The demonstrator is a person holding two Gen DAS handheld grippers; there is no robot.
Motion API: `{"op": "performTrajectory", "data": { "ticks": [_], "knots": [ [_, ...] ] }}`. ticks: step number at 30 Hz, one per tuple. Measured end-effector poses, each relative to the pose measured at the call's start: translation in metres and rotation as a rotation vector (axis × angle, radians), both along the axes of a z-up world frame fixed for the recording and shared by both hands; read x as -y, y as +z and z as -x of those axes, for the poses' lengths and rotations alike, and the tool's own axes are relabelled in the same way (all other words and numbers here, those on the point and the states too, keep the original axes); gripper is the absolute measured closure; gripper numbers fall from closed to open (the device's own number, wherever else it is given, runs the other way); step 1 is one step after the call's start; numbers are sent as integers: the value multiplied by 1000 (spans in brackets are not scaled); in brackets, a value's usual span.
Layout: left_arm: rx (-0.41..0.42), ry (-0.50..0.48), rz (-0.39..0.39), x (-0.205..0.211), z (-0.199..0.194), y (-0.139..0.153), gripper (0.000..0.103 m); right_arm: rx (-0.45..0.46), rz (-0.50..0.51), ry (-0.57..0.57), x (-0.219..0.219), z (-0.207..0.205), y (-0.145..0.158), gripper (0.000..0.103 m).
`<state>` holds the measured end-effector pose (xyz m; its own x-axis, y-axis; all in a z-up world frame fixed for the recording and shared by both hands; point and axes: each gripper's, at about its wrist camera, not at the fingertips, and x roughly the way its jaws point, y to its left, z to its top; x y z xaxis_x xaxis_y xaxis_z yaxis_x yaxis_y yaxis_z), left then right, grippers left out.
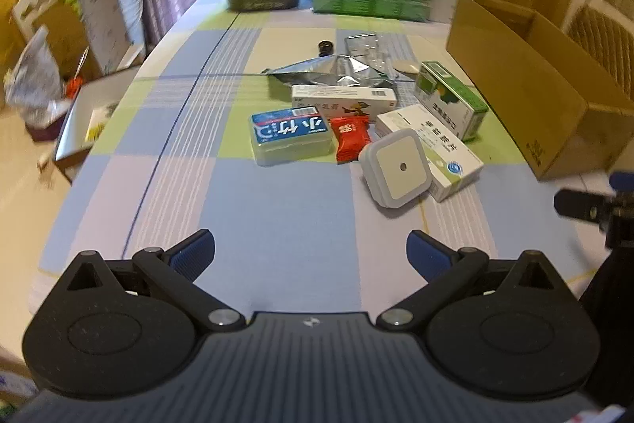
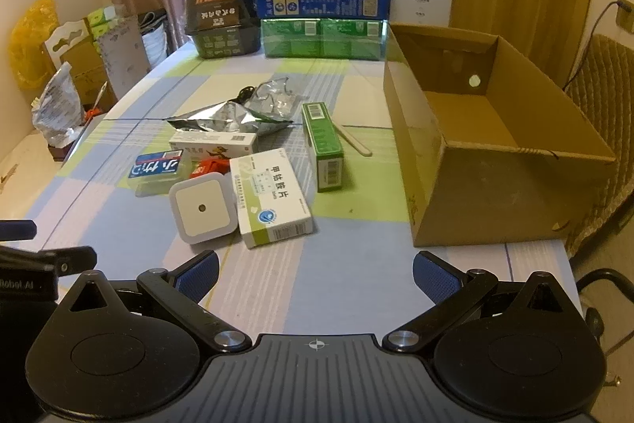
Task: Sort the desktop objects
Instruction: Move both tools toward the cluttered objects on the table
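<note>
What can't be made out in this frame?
- Red packet: right wrist view, mostly hidden behind the white medicine box.
- Cardboard box interior: left wrist view, blocked by its near wall.
- Small black round item: left wrist view, too small to identify.

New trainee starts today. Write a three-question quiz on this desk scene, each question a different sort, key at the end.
1. True or false: the cardboard box already holds sorted items.
2. What touches the square white night light on its right: A) white medicine box B) green carton C) foil pouch?
3. Are the left gripper and right gripper open or shut?

Key: 1 false, it looks empty; 2 A; 3 both open, holding nothing.
</note>
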<state>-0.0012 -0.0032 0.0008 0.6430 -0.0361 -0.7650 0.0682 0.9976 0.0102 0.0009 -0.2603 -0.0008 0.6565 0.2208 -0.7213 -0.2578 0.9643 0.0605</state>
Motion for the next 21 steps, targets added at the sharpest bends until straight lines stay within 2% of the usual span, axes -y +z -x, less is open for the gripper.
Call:
{"op": "performTrajectory", "data": {
  "ticks": [3, 10, 15, 21],
  "knots": [
    [5, -38, -35, 4, 1, 1, 2, -6, -17, -5, 2, 0, 1, 2],
    [1, -122, -25, -2, -3, 6, 2, 9, 14, 32, -5, 3, 3, 2],
    [10, -149, -36, -15, -13, 10, 2, 21, -5, 62, -10, 2, 1, 2],
    [28, -219, -61, -29, -35, 13, 2, 52, 24, 138, -32, -3, -12, 2]
  ]
}}
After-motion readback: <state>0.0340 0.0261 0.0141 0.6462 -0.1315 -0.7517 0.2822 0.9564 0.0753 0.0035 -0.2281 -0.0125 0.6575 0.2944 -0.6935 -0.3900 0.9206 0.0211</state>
